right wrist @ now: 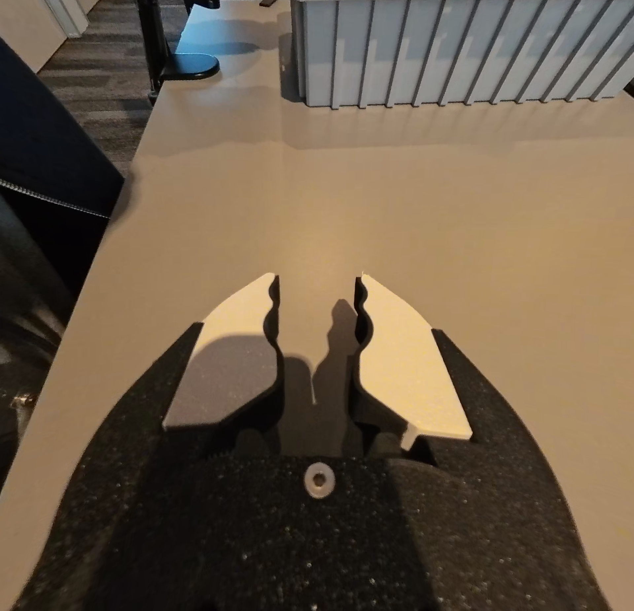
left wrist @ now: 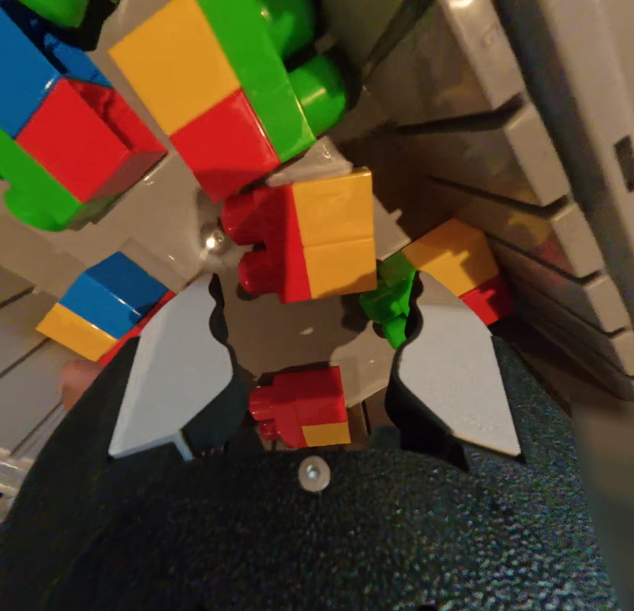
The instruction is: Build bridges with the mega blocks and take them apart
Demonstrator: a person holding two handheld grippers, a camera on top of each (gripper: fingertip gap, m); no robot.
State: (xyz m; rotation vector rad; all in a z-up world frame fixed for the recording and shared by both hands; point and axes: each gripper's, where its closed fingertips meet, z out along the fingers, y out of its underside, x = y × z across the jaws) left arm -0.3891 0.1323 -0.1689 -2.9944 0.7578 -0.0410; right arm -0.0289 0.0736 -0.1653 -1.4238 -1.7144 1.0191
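In the left wrist view my left gripper (left wrist: 315, 282) is open inside a grey bin (left wrist: 514, 169), pointing down at several bridges of mega blocks. A red-and-yellow bridge (left wrist: 319, 241) lies just ahead of the fingertips, apart from both. A yellow, red and green bridge (left wrist: 219, 90) lies above it. A blue, red and green one (left wrist: 58, 128) lies at the left. A small red-and-yellow shape (left wrist: 302, 405) shows low between the fingers; I cannot tell if it is a block or a reflection. My right gripper (right wrist: 317, 280) is open and empty over a beige table (right wrist: 377, 200).
A blue-and-yellow piece (left wrist: 99, 303) lies beside the left finger, and a yellow, red and green piece (left wrist: 456, 268) beside the right finger against the bin's ribbed wall. In the right wrist view the grey ribbed bin (right wrist: 463, 52) stands far ahead, and a dark chair (right wrist: 44, 155) stands off the table's left edge. My right fingertips sit around 35 centimeters from my left ones.
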